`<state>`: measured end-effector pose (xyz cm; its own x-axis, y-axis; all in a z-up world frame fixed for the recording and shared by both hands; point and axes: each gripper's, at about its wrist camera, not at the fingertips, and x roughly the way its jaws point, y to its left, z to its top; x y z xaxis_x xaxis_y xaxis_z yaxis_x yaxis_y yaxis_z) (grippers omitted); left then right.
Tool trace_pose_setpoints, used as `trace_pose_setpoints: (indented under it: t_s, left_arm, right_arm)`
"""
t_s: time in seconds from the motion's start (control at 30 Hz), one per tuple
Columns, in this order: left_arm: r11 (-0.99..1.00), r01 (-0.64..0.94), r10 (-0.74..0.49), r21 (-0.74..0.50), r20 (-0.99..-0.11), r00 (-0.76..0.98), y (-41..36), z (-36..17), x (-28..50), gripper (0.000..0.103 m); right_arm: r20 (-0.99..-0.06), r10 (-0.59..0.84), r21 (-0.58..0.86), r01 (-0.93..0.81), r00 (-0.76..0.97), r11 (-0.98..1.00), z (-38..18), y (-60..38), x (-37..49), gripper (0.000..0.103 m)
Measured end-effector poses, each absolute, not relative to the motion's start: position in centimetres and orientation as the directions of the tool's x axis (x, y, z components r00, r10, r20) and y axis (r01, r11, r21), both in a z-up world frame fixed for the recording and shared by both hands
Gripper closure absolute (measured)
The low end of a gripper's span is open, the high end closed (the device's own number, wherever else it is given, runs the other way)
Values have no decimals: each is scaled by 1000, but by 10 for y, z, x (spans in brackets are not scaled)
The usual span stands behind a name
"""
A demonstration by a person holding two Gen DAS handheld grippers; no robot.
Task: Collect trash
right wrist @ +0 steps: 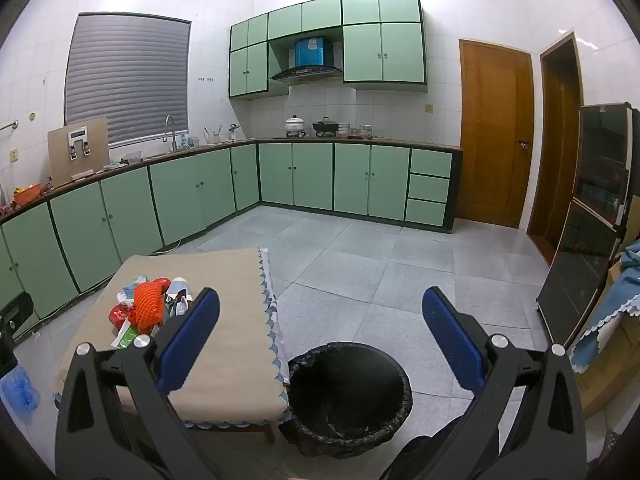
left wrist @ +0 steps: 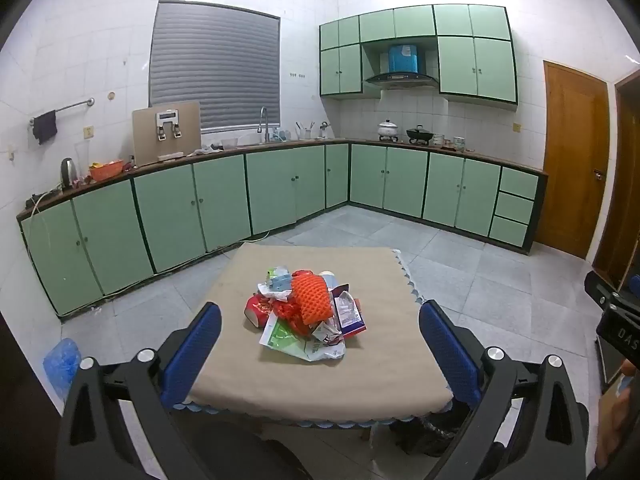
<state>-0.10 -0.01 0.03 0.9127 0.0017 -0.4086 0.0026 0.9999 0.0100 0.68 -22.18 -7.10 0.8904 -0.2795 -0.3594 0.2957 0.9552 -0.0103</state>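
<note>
a pile of trash point(left wrist: 306, 312) is lying mid-worktop point(left wrist: 380, 376) in a green-cabineted kitchen; a black-lined bin point(right wrist: 348, 396) is standing just beside it. left tongs point(left wrist: 320, 340) and right tongs point(right wrist: 320, 340) are gaping wide, empty.

Two grippers are present, the left gripper point(left wrist: 320, 316) and the right gripper point(right wrist: 320, 304), each with two blue-padded fingers spread wide and nothing between them. Ahead of the left gripper stands one table point(left wrist: 384, 276) bearing one trash pile point(left wrist: 308, 312); its pieces overlap too much to count, though one orange foam net point(left wrist: 312, 296) and one red can point(left wrist: 256, 312) stand out. Below the right gripper sits one trash bin point(right wrist: 348, 396), lined in black. Far ahead, the counter carries one white pot point(right wrist: 295, 124) and one black wok point(right wrist: 326, 126). Two wooden doors point(right wrist: 496, 132) stand to the right.
</note>
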Motion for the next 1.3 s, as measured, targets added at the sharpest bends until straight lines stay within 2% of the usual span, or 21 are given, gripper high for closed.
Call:
trace_pose_setpoints:
  t_s: [1.3]
  left_arm:
    - [1000, -4, 8, 10, -409, 913, 0, -1, 1, 6]
  right_arm:
    - [-358, -278, -23, 289, 892, 957, -67, -220, 5, 5]
